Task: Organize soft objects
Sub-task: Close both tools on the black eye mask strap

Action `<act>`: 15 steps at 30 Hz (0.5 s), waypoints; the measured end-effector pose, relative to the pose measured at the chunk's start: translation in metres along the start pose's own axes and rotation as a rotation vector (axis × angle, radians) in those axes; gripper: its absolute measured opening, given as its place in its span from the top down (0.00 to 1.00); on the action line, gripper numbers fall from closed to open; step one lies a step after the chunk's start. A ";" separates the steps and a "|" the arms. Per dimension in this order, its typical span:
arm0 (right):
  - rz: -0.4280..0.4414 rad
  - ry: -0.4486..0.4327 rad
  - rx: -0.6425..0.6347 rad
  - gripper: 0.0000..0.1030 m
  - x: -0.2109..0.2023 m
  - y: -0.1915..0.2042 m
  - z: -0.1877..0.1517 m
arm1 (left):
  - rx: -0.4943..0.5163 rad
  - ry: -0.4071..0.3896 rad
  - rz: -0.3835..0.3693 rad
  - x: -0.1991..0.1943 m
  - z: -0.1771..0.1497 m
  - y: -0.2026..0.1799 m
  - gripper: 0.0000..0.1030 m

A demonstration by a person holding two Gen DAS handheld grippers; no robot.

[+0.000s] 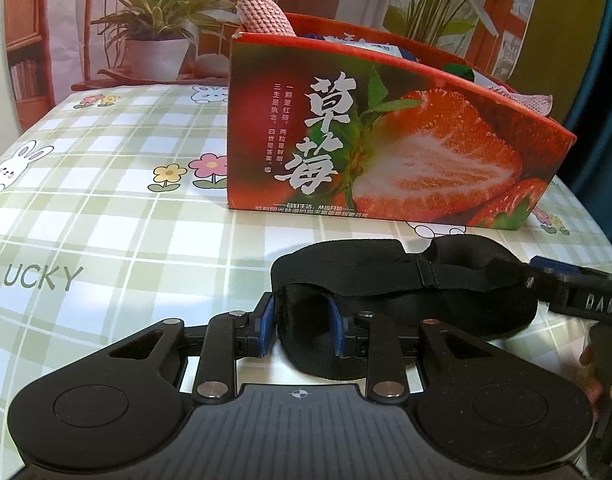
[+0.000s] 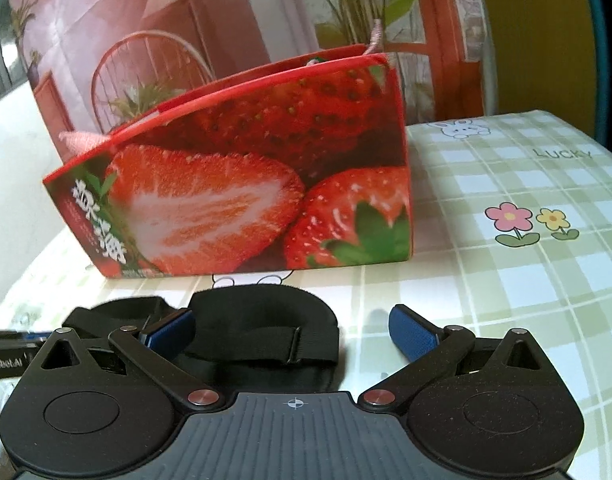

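Two grippers meet at one black sleep mask [image 1: 402, 300] lying on the checked tablecloth [image 1: 106, 208]. The left gripper [image 1: 304, 330] has its blue pads pressed into one padded end of the mask, the fabric bulging between them, so it is clamped on the mask. The right gripper [image 2: 294, 330] stands with its jaws spread wide: its left pad sits over the mask's other end, where the strap [image 2: 262, 342] crosses, and its right pad is off to the side above bare cloth, gripping nothing. Seen from the left gripper, the right one comes in from the right edge, its tip just beside the mask. Straight ahead of both grippers, just beyond the mask, stands a red strawberry box [image 1: 386, 140] (printed with cut berries and large white characters). Pink knitted pieces [image 1: 262, 12] poke over the box's rim, one at its far left corner as the left gripper sees it, another at its right end.
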State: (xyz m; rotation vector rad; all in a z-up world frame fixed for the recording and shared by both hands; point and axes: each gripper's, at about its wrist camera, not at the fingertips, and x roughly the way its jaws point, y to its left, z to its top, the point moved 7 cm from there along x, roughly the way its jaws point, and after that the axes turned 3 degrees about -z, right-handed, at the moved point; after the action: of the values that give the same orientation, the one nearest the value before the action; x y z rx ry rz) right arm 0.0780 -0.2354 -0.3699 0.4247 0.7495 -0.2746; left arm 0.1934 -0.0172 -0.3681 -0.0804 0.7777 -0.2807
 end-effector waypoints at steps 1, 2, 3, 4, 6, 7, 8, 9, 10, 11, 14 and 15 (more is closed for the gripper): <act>0.009 0.007 -0.016 0.02 0.002 0.004 -0.001 | -0.002 -0.003 -0.002 0.000 0.000 0.000 0.71; 0.018 0.015 -0.035 0.05 0.001 0.008 -0.003 | -0.003 -0.006 -0.004 0.000 0.000 0.000 0.71; 0.020 0.023 -0.050 0.06 0.002 0.012 -0.004 | -0.001 -0.008 -0.004 0.000 0.000 0.000 0.71; 0.020 0.034 -0.071 0.06 0.002 0.015 -0.005 | 0.000 -0.011 -0.005 0.000 -0.001 0.000 0.71; 0.026 0.035 -0.099 0.16 0.000 0.020 -0.009 | -0.003 -0.015 -0.009 0.000 -0.001 0.001 0.71; 0.033 0.034 -0.099 0.18 -0.001 0.022 -0.009 | -0.005 -0.017 -0.012 0.000 -0.001 0.001 0.71; 0.031 0.035 -0.098 0.21 -0.002 0.022 -0.009 | -0.007 -0.018 -0.015 0.000 -0.001 0.002 0.71; 0.027 0.034 -0.097 0.24 -0.002 0.021 -0.008 | -0.010 -0.019 -0.019 0.000 -0.001 0.002 0.71; 0.024 0.034 -0.089 0.26 -0.003 0.020 -0.008 | -0.013 -0.020 -0.023 0.000 -0.001 0.003 0.71; 0.026 0.036 -0.079 0.33 -0.003 0.019 -0.007 | -0.016 -0.021 -0.027 0.000 -0.001 0.003 0.71; 0.022 0.045 -0.047 0.56 -0.005 0.013 -0.004 | -0.025 -0.023 -0.033 -0.001 -0.001 0.005 0.74; 0.023 0.050 -0.042 0.66 -0.005 0.012 -0.004 | -0.026 -0.024 -0.027 -0.001 0.000 0.006 0.75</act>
State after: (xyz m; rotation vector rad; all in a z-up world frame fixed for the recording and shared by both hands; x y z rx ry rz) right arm 0.0770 -0.2225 -0.3654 0.4010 0.7973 -0.2271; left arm 0.1938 -0.0115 -0.3690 -0.1189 0.7573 -0.2947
